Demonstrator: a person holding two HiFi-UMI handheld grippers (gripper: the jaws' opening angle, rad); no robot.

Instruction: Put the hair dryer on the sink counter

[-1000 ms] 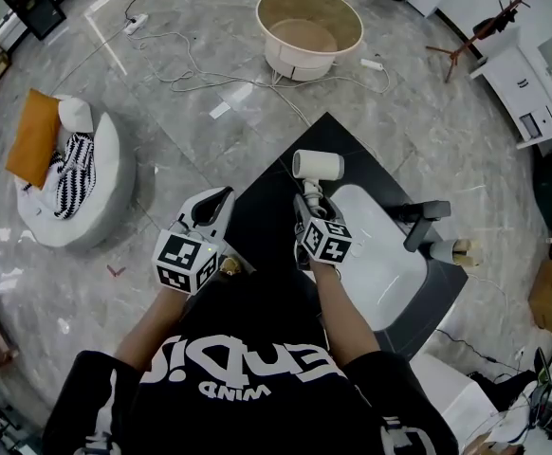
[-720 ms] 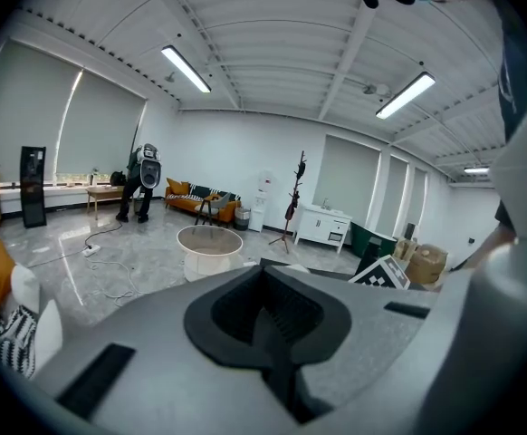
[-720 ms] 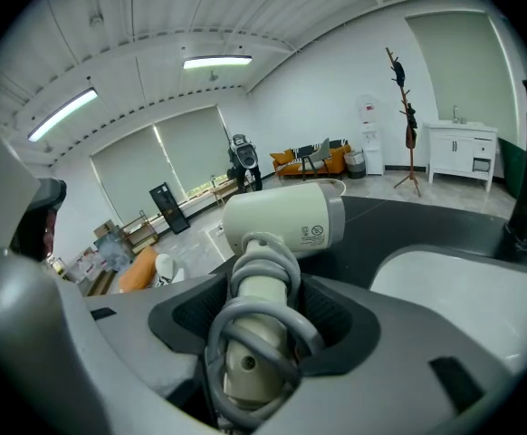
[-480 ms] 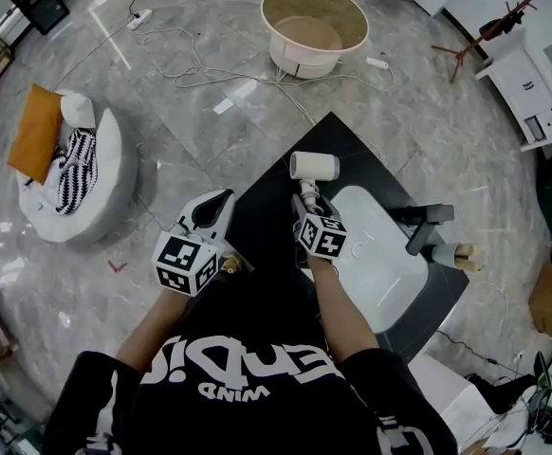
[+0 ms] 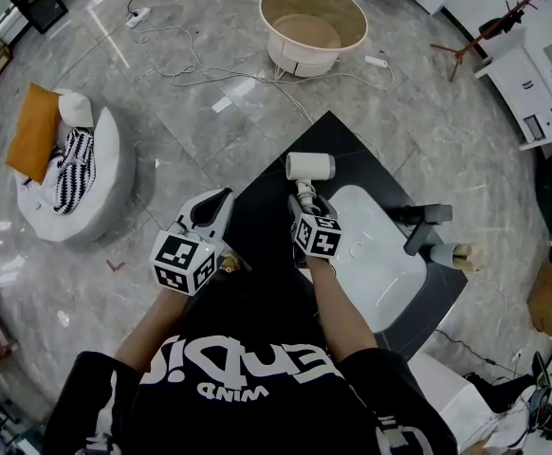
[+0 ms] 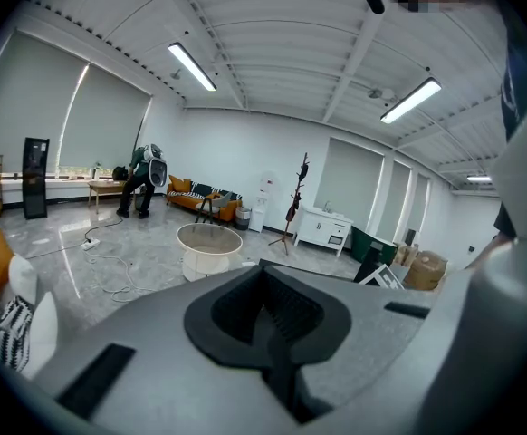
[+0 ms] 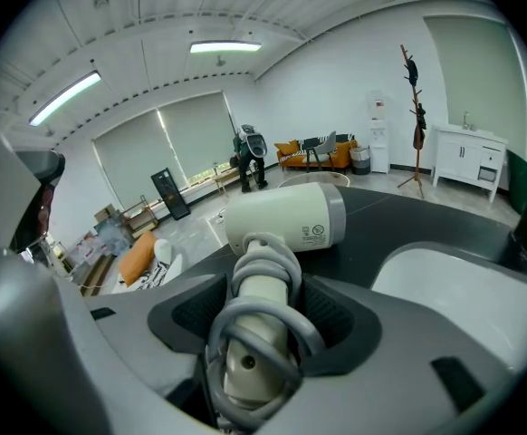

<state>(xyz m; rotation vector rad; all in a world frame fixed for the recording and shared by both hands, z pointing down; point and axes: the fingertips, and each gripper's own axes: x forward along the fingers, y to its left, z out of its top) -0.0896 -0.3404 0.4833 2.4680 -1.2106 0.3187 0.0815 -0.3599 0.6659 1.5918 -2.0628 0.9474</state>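
Right gripper (image 5: 306, 203) pinches the dryer (image 5: 311, 166) by its cord-wrapped handle, mid-frame over the dark counter (image 5: 262, 207). Left gripper (image 5: 216, 201), just left of it, is pressed together and empty.

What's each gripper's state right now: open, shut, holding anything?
Left gripper: shut, nothing between its jaws.
Right gripper: shut on the hair dryer, gripped by its handle.

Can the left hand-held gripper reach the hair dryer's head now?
Probably yes: only bare black counter lies between the left hand-held gripper and the hair dryer; the right hand-held gripper holds just its handle.
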